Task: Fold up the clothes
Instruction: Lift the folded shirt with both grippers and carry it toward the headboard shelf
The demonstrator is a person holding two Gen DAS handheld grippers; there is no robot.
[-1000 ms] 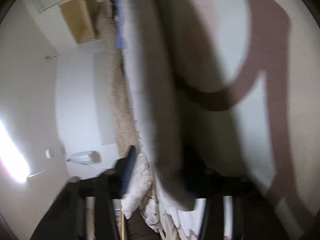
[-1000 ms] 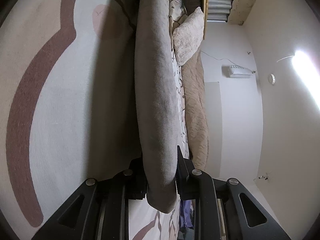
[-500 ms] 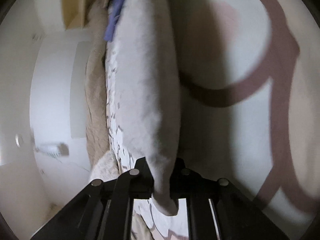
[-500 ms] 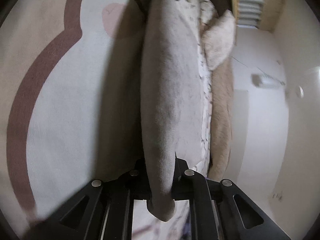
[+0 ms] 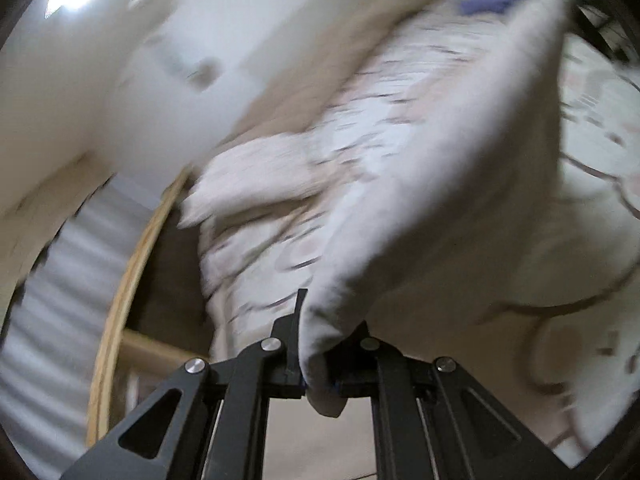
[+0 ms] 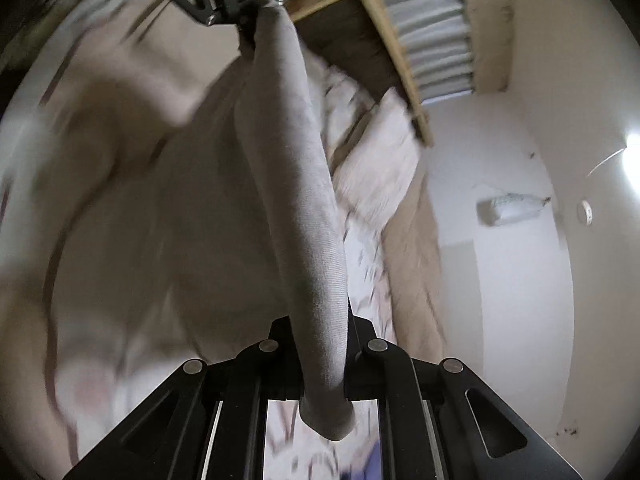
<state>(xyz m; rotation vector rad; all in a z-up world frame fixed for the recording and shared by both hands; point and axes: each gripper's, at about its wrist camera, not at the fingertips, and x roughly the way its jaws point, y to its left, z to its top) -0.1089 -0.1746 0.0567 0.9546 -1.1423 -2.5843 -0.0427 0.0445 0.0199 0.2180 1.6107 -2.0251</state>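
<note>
While both views are motion-blurred, the grey cloth point(image 6: 296, 216) hangs stretched between the two tongs above the bed point(image 6: 372, 256). Left tongs point(image 5: 326, 354) are clamped on one end of the cloth, jaws having just closed further onto it; they also show at top of the right view point(image 6: 248, 12). Right tongs point(image 6: 322, 364) pinch the other end, jaws likewise just tightened on the fabric. A pillow point(image 6: 384, 168) lies on the bed by the wooden headboard point(image 6: 394, 44). No containers visible.

Garment strung between two claws above the bed

The garment point(image 6: 296, 200) spans from the right claw point(image 6: 320, 364) to the left claw point(image 6: 244, 12); a pillow point(image 6: 380, 168) lies behind on the bed point(image 6: 120, 200).
</note>
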